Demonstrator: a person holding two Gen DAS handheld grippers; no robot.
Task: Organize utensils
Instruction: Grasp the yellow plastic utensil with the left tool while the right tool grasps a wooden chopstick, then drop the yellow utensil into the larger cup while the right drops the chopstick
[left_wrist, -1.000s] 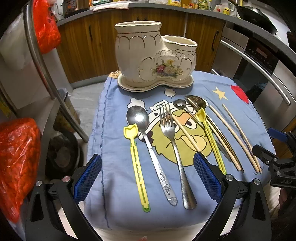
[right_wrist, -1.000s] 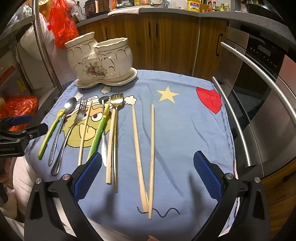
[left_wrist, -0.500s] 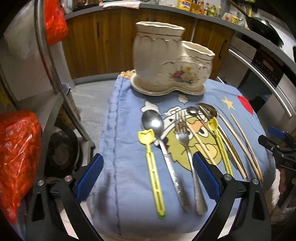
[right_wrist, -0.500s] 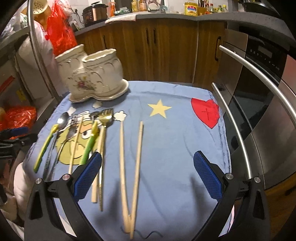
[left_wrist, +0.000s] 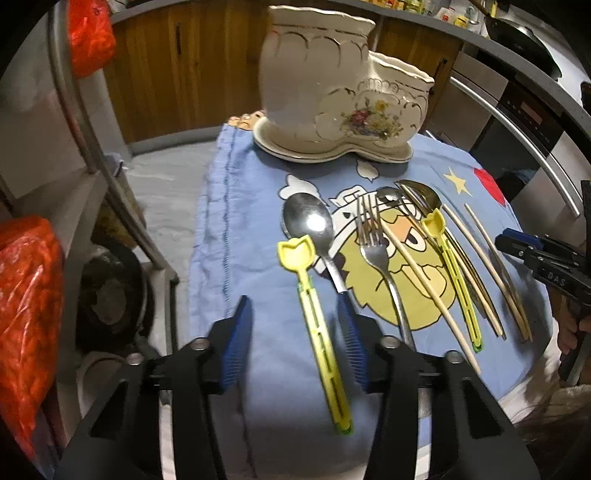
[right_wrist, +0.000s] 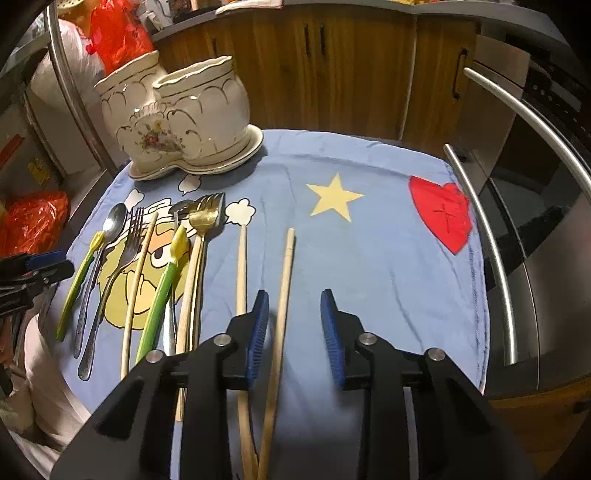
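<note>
Both claws have narrowed and edged forward over the utensils since a second ago, when their blue pads stood at full spread; the left claw (left_wrist: 295, 339) is closing with the stem of a yellow tulip-tipped stick (left_wrist: 317, 325) between its pads, which do not yet press it; the right claw (right_wrist: 293, 332) is closing around a pale wooden chopstick (right_wrist: 282, 295), its left pad just beside the wood, its right pad apart from it; a second chopstick (right_wrist: 241, 269) lies just outside that left pad, the two crossing near the bottom edge of the right wrist view; on the blue cartoon-print cloth (left_wrist: 229, 236) covering the tabletop lie a steel spoon (left_wrist: 308, 225) touching the yellow stick's head, a steel fork (left_wrist: 373, 243), a third chopstick (left_wrist: 417, 273) laid diagonally, a second yellow stick (left_wrist: 448, 266), and a gold fork (right_wrist: 205, 218); a cream ceramic holder (left_wrist: 332, 88) with two compartments and a floral motif stands upright at the cloth's far edge, nothing showing above either rim; wooden cabinets (right_wrist: 332, 70) run behind; an oven with steel handles (right_wrist: 517, 206) stands at the right.
</note>
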